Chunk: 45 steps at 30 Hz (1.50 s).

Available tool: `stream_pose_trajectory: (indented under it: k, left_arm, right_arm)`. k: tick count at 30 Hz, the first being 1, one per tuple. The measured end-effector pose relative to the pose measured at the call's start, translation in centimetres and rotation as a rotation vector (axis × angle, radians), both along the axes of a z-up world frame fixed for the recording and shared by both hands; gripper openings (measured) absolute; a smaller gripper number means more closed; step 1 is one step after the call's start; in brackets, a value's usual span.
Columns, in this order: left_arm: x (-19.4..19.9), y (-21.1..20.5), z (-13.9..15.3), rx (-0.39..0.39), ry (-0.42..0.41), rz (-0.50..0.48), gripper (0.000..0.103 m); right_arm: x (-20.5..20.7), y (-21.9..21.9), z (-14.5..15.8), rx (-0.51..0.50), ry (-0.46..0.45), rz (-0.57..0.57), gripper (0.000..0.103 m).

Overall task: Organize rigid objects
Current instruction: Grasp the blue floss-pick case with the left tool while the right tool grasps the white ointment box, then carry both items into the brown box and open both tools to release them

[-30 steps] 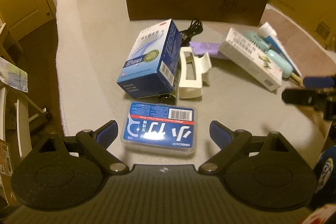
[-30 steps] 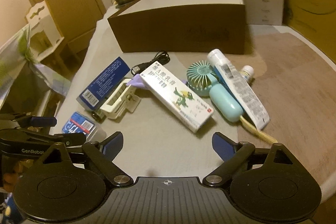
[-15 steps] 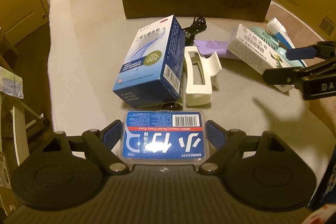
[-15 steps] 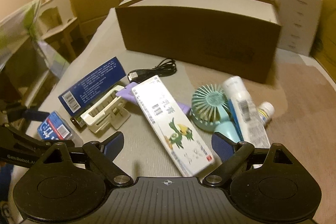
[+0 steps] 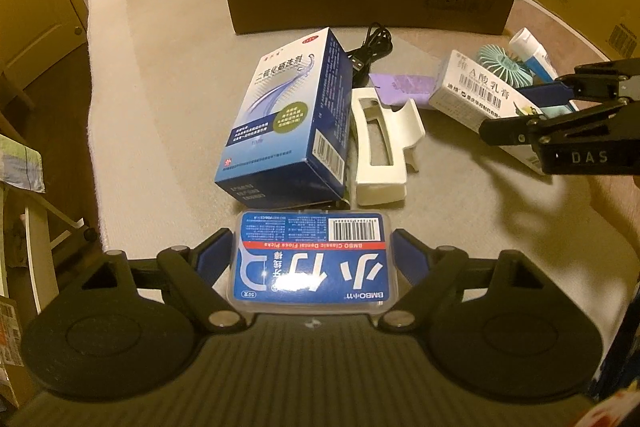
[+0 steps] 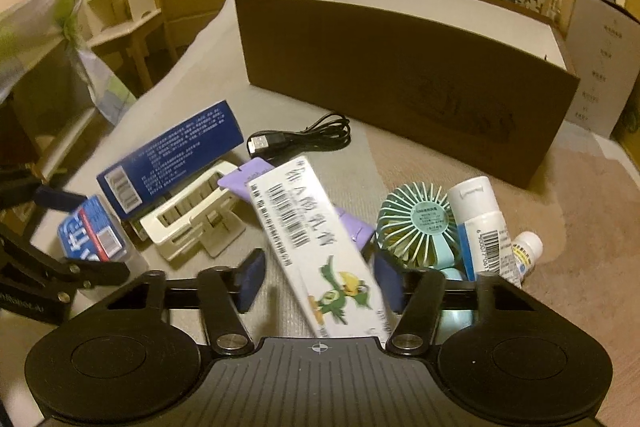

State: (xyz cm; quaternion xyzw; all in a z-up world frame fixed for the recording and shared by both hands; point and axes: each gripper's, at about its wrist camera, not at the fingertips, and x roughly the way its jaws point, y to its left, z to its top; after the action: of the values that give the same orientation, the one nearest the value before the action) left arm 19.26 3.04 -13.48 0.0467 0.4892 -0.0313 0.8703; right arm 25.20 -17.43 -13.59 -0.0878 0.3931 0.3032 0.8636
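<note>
The left gripper (image 5: 313, 255) closes on the dental floss pick box (image 5: 312, 263) at the table's near edge. Only the right view shows the right gripper (image 6: 318, 279) half-open around the white ointment carton (image 6: 316, 243).

Both views have a heavy yellow-orange cast, like one warm indoor bulb lighting the room, and overall it's pretty dim. The corners go dark from the fisheye vignette, and straight edges bow hard: the brown cardboard box (image 6: 404, 99) curves like a banana in the right wrist view. Soft shadows fall toward the camera on the desk (image 5: 168, 115), one fuzzy patch under the right gripper (image 5: 524, 115). The floss pick case (image 5: 312, 263) has mild glare on its clear lid, but the print is readable. In the right wrist view the white ointment box (image 6: 316, 247) is smeared by motion blur and its barcode is mushy. Background stuff is soft and noisy.
</note>
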Motion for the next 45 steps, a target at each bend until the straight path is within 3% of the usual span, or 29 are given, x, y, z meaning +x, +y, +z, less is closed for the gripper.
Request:
stream_pose_trajectory:
  k: [5,14,21,27,35,45]
  left_arm:
    - [-0.3,0.1,0.9,0.006,-0.005,-0.030,0.084]
    - [-1.0,0.6,4.8,0.007,-0.075,-0.054,0.084]
    - [1.2,1.3,8.1,-0.030,-0.142,-0.051,0.084]
    - [5.2,1.0,10.4,-0.025,-0.201,-0.083,0.084]
    - [12.8,0.0,13.0,-0.006,-0.275,-0.124,0.084]
    - [23.3,-1.5,13.9,-0.009,-0.300,-0.133,0.084]
  right_arm:
    - [-0.9,0.0,0.3,-0.021,0.017,-0.027,0.038]
    - [-2.5,-1.9,2.8,0.059,0.074,-0.162,0.038]
    - [-2.3,-3.1,5.8,0.094,0.073,-0.227,0.038]
    - [0.2,-3.8,9.0,0.122,0.052,-0.269,0.038]
    - [6.6,-3.9,12.6,0.138,-0.017,-0.297,0.038]
    - [16.2,-3.7,14.0,0.116,-0.066,-0.332,0.038]
